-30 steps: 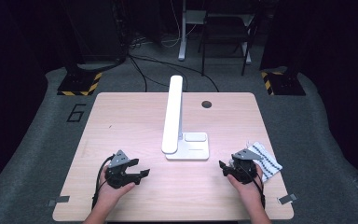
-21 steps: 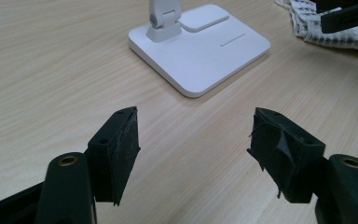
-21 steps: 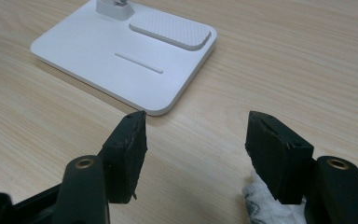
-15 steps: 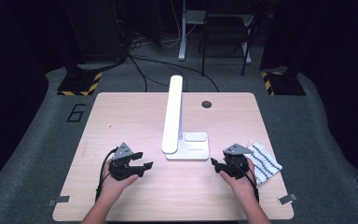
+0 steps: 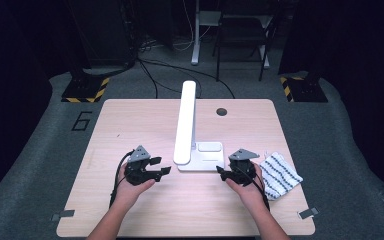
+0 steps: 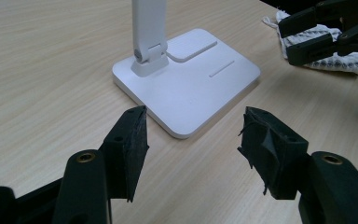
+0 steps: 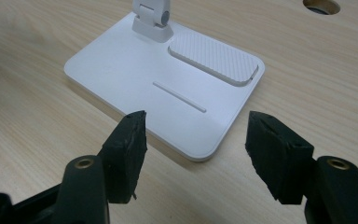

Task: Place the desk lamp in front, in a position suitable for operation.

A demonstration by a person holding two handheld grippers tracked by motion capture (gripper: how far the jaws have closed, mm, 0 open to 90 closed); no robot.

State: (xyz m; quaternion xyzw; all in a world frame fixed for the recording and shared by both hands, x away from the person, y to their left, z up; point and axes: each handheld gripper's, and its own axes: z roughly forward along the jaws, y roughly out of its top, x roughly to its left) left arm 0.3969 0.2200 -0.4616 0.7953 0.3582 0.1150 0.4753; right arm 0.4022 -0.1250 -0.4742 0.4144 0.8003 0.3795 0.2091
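A white desk lamp stands mid-table, its flat base point(image 5: 203, 159) between my two grippers and its arm point(image 5: 186, 120) folded over and pointing away. My left gripper point(image 5: 163, 171) is just left of the base, aimed at its near corner point(image 6: 191, 93). Its jaws point(image 6: 193, 135) are open and have just been closing a little, with nothing between them. My right gripper point(image 5: 221, 173) is just right of the base and is open point(image 7: 196, 140), facing the base's corner point(image 7: 135, 79) and touching nothing. A blue-and-white striped cloth point(image 5: 280, 175) lies to its right.
The wooden table point(image 5: 130, 120) has a round cable hole point(image 5: 222, 111) at the back. The base carries a textured pad point(image 7: 212, 58). From the left gripper view, the right gripper point(image 6: 326, 32) shows in front of the cloth point(image 6: 326, 63). Dark floor and stands surround the table.
Both hands have moved inward and away from the front edge, up to the lamp base. The right gripper has come off the cloth's side. The left jaws have narrowed slightly.
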